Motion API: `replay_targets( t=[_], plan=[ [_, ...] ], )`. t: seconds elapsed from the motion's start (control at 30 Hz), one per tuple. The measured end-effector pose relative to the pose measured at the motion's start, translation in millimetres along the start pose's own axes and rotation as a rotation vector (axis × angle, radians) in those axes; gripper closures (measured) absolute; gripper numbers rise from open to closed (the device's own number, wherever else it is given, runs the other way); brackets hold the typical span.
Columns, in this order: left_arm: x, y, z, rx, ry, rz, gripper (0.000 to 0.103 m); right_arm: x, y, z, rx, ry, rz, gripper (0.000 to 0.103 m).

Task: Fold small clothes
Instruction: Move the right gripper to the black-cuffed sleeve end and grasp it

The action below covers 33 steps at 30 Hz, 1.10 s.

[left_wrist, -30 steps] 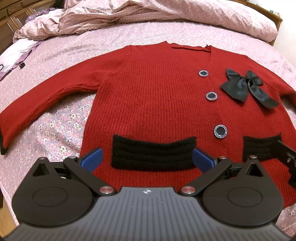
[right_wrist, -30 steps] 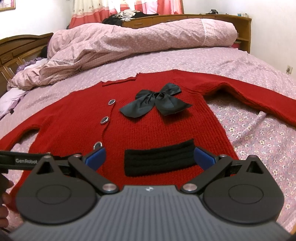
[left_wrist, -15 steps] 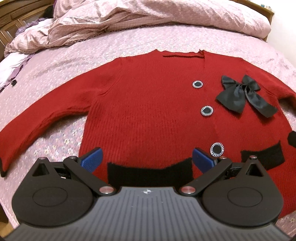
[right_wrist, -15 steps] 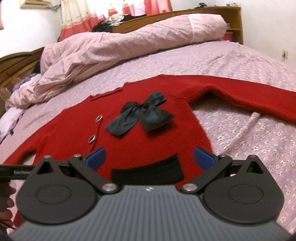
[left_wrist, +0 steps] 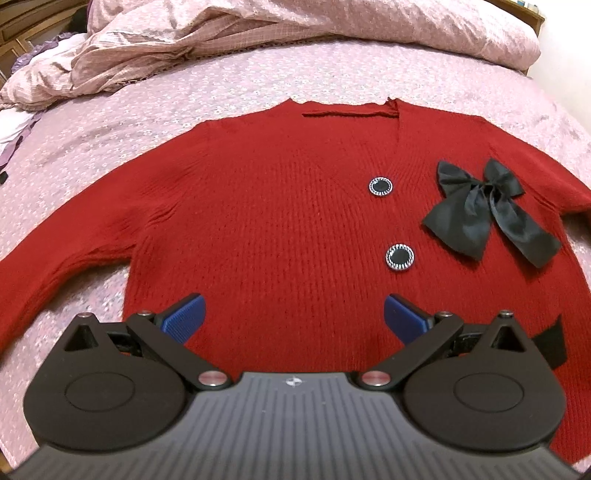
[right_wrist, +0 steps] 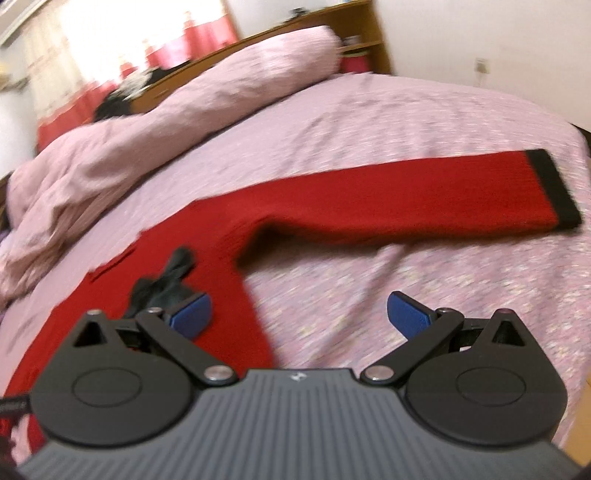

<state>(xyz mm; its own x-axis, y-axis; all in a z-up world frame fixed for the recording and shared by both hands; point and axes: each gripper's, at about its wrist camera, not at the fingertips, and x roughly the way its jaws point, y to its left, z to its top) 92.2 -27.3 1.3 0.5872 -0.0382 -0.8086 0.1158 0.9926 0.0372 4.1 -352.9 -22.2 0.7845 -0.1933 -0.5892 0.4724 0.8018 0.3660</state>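
Observation:
A red knitted cardigan [left_wrist: 266,221] lies flat, front up, on the pink bedspread. It has round black buttons [left_wrist: 380,185] and a black satin bow [left_wrist: 480,214] on the chest. My left gripper [left_wrist: 293,317] hovers open over the lower body of the cardigan, nothing between its blue pads. In the blurred right wrist view the cardigan's right sleeve [right_wrist: 388,199] stretches out to the right and ends in a black cuff [right_wrist: 550,184]. My right gripper [right_wrist: 299,314] stands open over the cardigan's side edge and the bedspread beside it, below the armpit.
A crumpled pink duvet [left_wrist: 229,40] is heaped along the back of the bed [left_wrist: 229,92]. A wooden headboard and shelf [right_wrist: 325,22] stand behind it. The bed's right edge [right_wrist: 580,155] lies just past the cuff.
Both grippers have moved forward up the cardigan; the black pockets have slid under the left gripper. The right gripper has swung to the right, so the sleeve and cuff now fill its view.

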Motion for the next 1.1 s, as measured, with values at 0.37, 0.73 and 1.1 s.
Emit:
replay_targets(
  t=[0.37, 0.73, 1.1],
  plan=[
    [37.4, -2.5, 4.9, -0.042, 0.093, 0.006, 0.000, 27.1, -76.8, 26.0, 0.216, -0.038, -0.121, 0.000],
    [41.4, -3.6, 2.4, -0.041, 0.095, 0.009, 0.000, 47.5, -101.1, 32.0, 0.283, -0.043, -0.123, 0.000],
    [42.8, -0.3, 0.3, -0.048, 0.077, -0.008, 0.000, 58.8, -116.5, 45.7, 0.364, -0.098, -0.124, 0.000]
  ],
)
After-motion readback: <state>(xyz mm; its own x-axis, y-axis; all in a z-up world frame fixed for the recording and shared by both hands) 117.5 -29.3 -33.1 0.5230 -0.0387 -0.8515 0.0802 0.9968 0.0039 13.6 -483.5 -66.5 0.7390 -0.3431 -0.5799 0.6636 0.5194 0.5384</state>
